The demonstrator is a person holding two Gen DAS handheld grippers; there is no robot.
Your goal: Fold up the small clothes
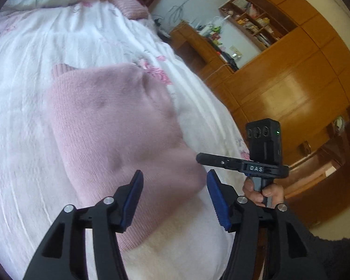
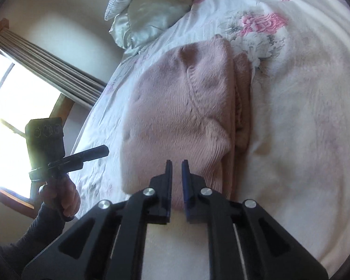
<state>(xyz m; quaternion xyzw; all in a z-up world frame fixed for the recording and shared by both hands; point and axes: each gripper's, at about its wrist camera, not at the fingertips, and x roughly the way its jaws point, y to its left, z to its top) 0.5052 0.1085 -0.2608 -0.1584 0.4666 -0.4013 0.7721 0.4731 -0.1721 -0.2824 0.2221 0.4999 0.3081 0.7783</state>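
A pink knitted sweater (image 1: 109,121) lies folded into a compact bundle on the white floral quilt (image 1: 30,74). In the right wrist view the sweater (image 2: 179,107) shows a folded layer tucked under its right edge. My left gripper (image 1: 175,178) hovers over the sweater's near edge, open, with nothing between its blue pads. My right gripper (image 2: 176,163) is above the sweater's near hem, its jaws almost together and empty. Each gripper shows side-on in the other's view: the right gripper (image 1: 199,157) beside the sweater, the left gripper (image 2: 105,150) at the bed's left side.
The quilt (image 2: 303,116) covers the bed around the sweater. Pale pillows (image 2: 151,11) lie at the head. A wooden wardrobe (image 1: 280,86) and a cluttered shelf (image 1: 252,21) stand beyond the bed's right side. A window (image 2: 11,93) with a curtain (image 2: 49,63) is on the left.
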